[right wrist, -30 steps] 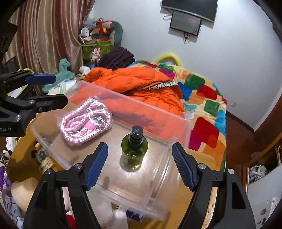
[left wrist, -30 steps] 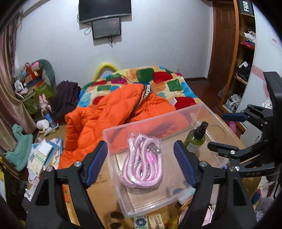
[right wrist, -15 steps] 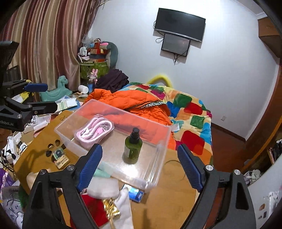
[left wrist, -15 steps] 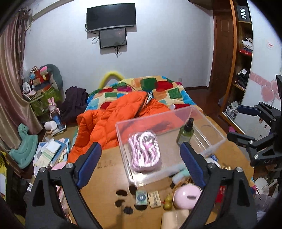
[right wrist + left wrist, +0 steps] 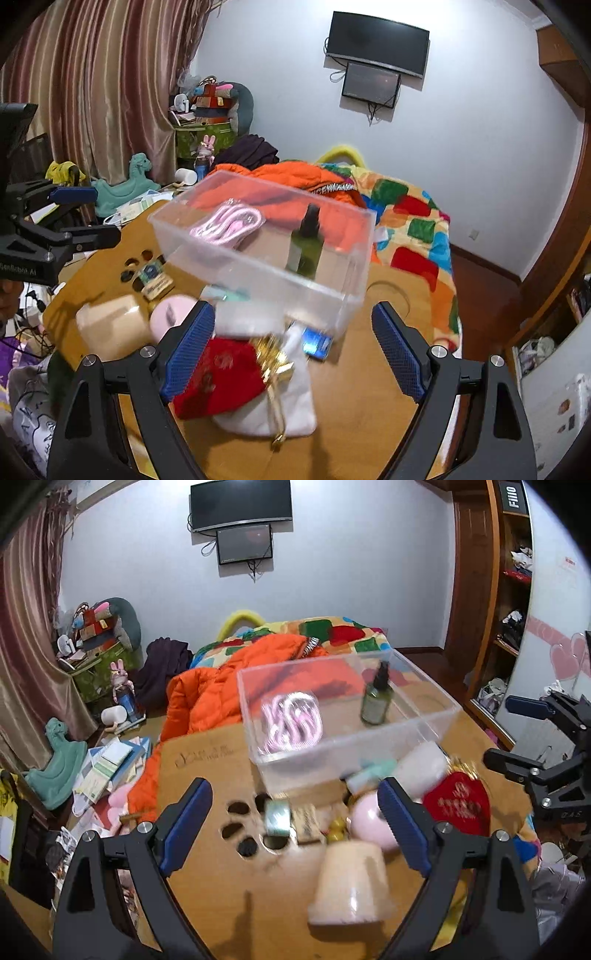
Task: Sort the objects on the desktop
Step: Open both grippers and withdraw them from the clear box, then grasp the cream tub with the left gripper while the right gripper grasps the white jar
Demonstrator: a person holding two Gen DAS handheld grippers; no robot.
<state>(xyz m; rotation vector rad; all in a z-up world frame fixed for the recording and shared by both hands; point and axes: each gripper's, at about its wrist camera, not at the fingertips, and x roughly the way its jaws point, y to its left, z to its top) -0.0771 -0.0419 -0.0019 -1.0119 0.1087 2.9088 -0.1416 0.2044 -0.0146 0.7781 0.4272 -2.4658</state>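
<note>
On the wooden table stands a clear plastic bin (image 5: 332,749) (image 5: 258,275) holding a pink rope coil (image 5: 291,720) (image 5: 229,221) and an upright green spray bottle (image 5: 376,701) (image 5: 308,240). My left gripper (image 5: 291,812) is open and empty, hanging back over a cream cup (image 5: 351,882) on its side, a pink round case (image 5: 369,819) and small card packs (image 5: 277,816). My right gripper (image 5: 293,328) is also open and empty, above a red heart pouch (image 5: 218,376), a white drawstring bag (image 5: 295,410) and a blue pack (image 5: 316,343).
A mint tube (image 5: 373,771) and a white roll (image 5: 421,768) lie against the bin's near wall. An orange jacket (image 5: 221,694) and a patchwork bed (image 5: 413,221) sit behind the table. Books and toys (image 5: 107,764) litter the floor at left. Shelves (image 5: 513,602) stand at right.
Both grippers have drawn back from the bin and their jaws have widened. The bin looks smaller and the loose items in front of it have come into view.
</note>
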